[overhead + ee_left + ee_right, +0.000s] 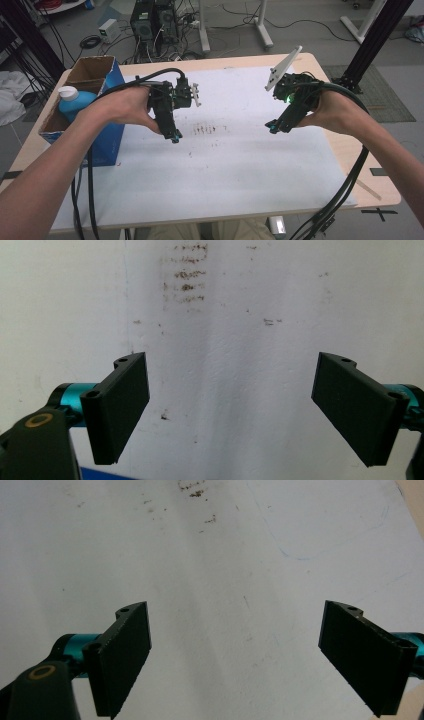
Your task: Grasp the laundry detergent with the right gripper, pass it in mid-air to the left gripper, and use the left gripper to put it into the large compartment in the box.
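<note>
Hand-held grippers, left (174, 135) and right (273, 127), both released, over stained white sheet (225, 165).

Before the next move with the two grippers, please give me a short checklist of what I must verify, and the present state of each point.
1. Left gripper jaws open, nothing between them: ok.
2. Right gripper jaws open, nothing between them: ok.
3. Both grippers apart from each other above the white sheet: ok.
4. White sheet clean: not ok, brown marks near the middle.
5. Blue bottle standing in the cardboard box at the table's left: ok.
6. Bottle cap closed tight: cannot tell.
</note>
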